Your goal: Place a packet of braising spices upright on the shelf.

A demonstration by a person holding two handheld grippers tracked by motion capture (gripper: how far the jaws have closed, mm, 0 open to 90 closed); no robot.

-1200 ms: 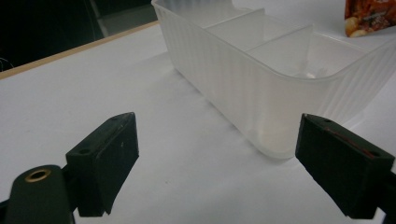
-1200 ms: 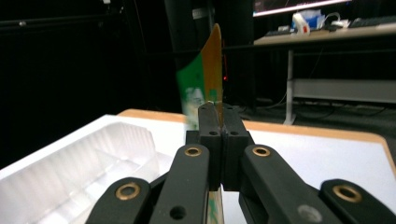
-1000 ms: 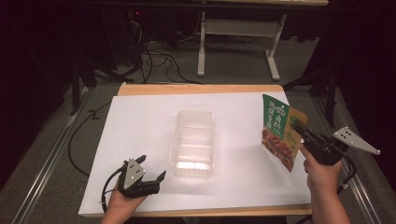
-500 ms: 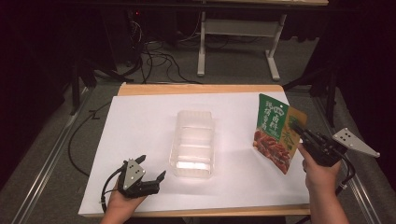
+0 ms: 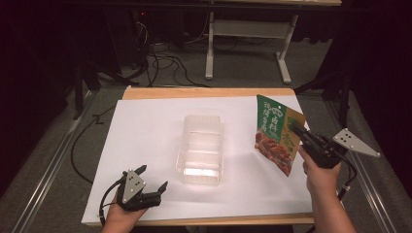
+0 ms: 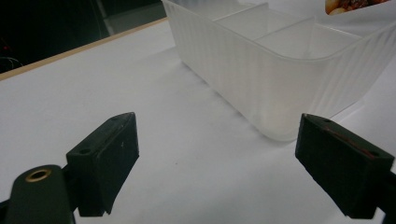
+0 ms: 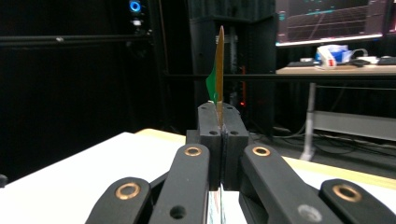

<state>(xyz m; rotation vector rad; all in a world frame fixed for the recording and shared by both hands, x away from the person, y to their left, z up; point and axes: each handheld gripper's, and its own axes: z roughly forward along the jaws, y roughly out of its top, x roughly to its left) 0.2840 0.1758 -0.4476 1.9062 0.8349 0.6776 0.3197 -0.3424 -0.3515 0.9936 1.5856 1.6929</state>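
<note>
The right gripper [image 5: 297, 132], fingers pinching the green snack pouch [image 5: 275, 133], has carried it closer to the clear tray [image 5: 201, 145]; left gripper [image 5: 151, 179] fingers spread, idle beside it.

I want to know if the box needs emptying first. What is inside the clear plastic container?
Nothing can be seen inside the clear plastic container: its divided compartments look empty. The snack pouch is outside it, pinched in the right gripper.

A glossy printed foil pouch [image 5: 276, 135] stands beside a translucent, ribbed plastic tray [image 5: 201, 143]. Matt white paper [image 5: 145, 131] covers the pale wooden desk [image 5: 204, 92]. The fingers [image 6: 106, 161] are matt black plastic.
</note>
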